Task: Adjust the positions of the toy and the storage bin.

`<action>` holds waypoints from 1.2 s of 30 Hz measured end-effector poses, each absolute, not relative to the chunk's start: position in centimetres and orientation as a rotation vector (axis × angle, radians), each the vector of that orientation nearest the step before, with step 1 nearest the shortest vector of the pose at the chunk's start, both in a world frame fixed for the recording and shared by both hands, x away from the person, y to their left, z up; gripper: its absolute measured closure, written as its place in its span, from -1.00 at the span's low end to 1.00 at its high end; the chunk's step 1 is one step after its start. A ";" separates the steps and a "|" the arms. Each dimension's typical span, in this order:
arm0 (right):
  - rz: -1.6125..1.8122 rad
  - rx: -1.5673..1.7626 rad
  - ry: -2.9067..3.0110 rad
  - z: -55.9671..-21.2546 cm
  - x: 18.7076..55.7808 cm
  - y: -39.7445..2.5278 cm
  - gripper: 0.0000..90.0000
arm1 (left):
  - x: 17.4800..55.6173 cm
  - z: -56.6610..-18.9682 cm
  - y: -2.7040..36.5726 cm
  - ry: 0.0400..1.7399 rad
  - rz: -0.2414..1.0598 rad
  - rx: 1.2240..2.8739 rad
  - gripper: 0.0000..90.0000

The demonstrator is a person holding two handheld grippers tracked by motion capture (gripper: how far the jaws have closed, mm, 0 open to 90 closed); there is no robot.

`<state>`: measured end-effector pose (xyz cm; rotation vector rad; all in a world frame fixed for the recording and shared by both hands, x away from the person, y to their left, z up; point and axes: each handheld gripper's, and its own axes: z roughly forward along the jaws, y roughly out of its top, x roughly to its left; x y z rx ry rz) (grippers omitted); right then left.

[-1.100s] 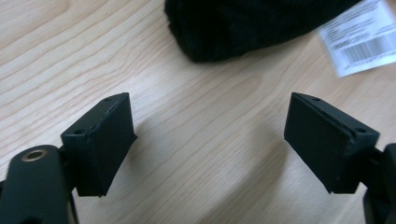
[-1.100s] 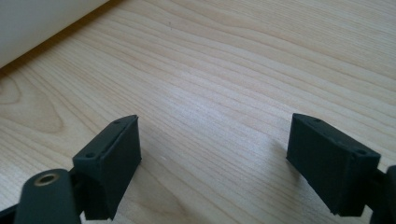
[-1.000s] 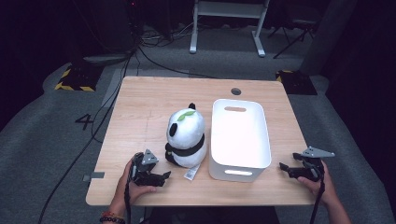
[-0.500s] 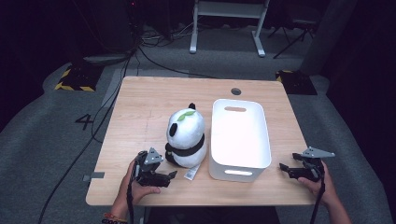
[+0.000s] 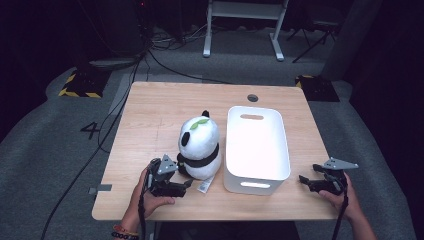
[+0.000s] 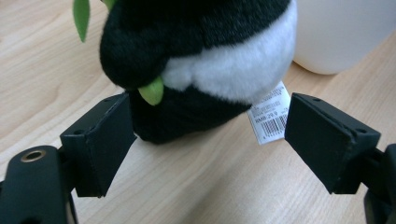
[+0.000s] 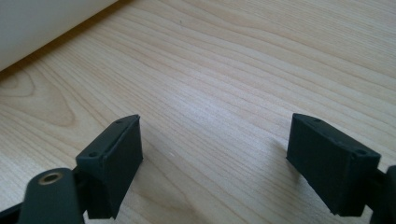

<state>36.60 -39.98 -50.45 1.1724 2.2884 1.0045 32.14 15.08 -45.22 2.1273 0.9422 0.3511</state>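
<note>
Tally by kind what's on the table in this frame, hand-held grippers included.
Panda plush toy: 1
White plastic bin: 1
Hand-held gripper: 2, the left hand-held gripper open at the plush's base, the right hand-held gripper open beside the bin
Total: 4

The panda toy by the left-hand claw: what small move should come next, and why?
Probably ease the left gripper forward, then close: its jaws stand open either side of the panda toy's base, not yet touching, with the white bin beside it.
</note>
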 end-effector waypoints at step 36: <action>1.016 1.125 2.320 -50.5 36.3 -39.9 -0.58 | 34.3 -43.2 13.6 0.940 0.397 2.075 -0.65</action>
